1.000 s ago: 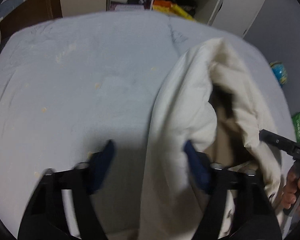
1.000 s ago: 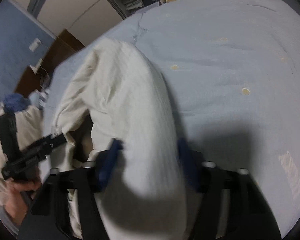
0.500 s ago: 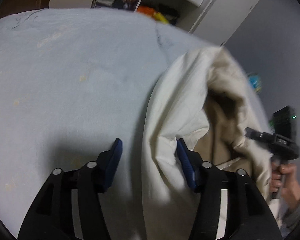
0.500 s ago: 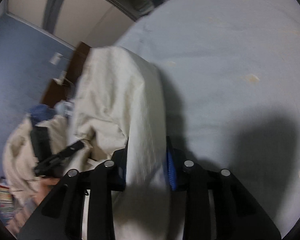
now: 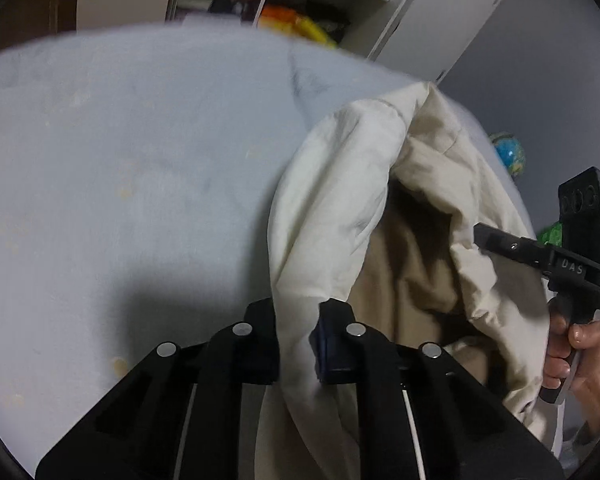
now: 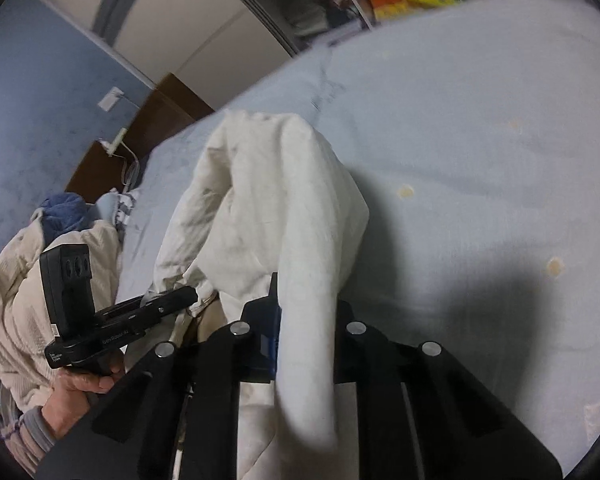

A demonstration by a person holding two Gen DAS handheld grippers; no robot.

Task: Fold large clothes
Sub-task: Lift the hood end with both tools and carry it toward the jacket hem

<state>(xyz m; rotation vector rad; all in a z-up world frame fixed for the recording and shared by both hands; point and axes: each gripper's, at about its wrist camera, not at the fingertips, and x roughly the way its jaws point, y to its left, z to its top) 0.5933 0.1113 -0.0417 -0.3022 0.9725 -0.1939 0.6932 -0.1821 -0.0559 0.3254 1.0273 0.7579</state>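
Observation:
A large cream garment [image 5: 340, 184] lies bunched on the pale blue bed [image 5: 120, 160], its tan lining showing in an open hollow. My left gripper [image 5: 296, 312] has a fold of the garment's left edge between its blue pads; its jaws are closing and press on the cloth. In the right wrist view the same garment [image 6: 276, 200] rises in a hump. My right gripper [image 6: 308, 304] is closing on a thick fold of its right side, pads against the cloth. Each gripper shows in the other's view: the right gripper [image 5: 484, 236] and the left gripper [image 6: 180, 298].
The bed sheet [image 6: 480, 140] stretches wide beyond the garment. An open wardrobe [image 5: 292, 20] stands past the far edge, a globe [image 5: 508, 154] at the right. A pile of other clothes [image 6: 12, 280] sits by the brown headboard [image 6: 140, 132]. A hand [image 5: 576, 344] grips the right handle.
Both pairs of jaws stood wide around the garment's folds and have now narrowed onto the cloth. Both views have tilted up a little, showing more of the wardrobe.

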